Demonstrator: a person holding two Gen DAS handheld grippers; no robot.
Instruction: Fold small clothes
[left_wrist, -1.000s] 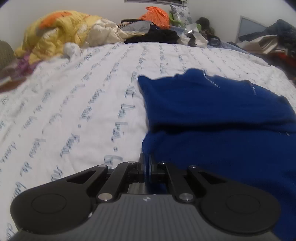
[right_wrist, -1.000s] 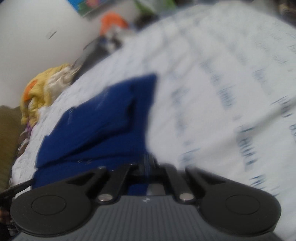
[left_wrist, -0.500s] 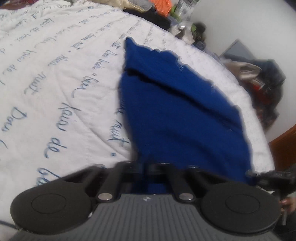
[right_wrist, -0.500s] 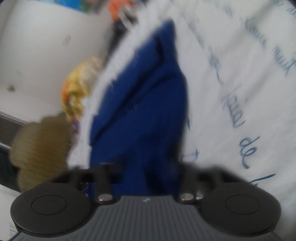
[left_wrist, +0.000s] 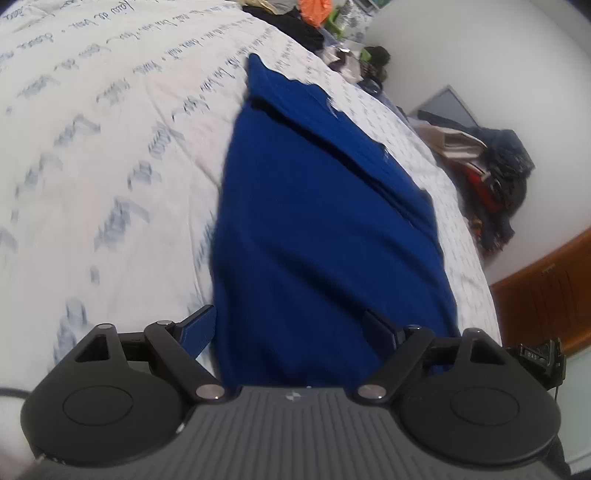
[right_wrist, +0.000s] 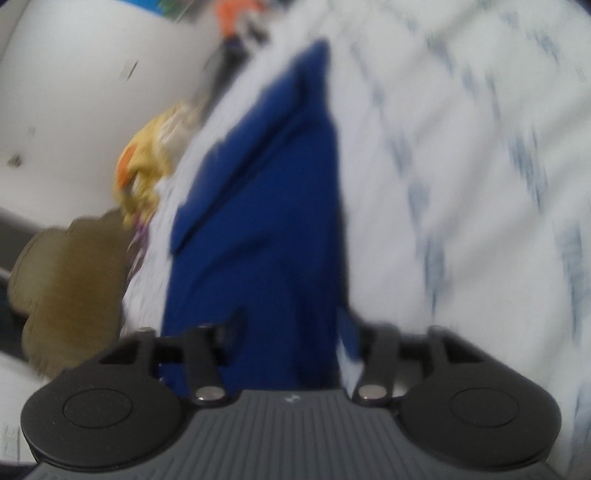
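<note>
The left gripper (left_wrist: 291, 330) is opening, its two fingers spread to either side of the near end of the one blue garment (left_wrist: 325, 236); the cloth lies between them, and neither pad presses on it. The right gripper (right_wrist: 291, 332) is opening too, its fingers apart with the same blue garment (right_wrist: 266, 221) running up between them, though this view is blurred enough that the pads seem clear of the cloth rather than plainly so. The garment lies flat on the white bedsheet (left_wrist: 110, 166), which is printed with blue script, and a folded layer shows as one dark crease across its far half. Beyond the garment's far end, at the head of the bed, sits a heap of clothes (left_wrist: 314, 14) with an orange piece in it. To the garment's right in the left wrist view, off the bed, there is one dark pile of bags and clothes (left_wrist: 495, 177) against the wall. To the garment's left in the right wrist view lie one yellow bundle (right_wrist: 147, 166) and one olive cushion (right_wrist: 70, 284).
</note>
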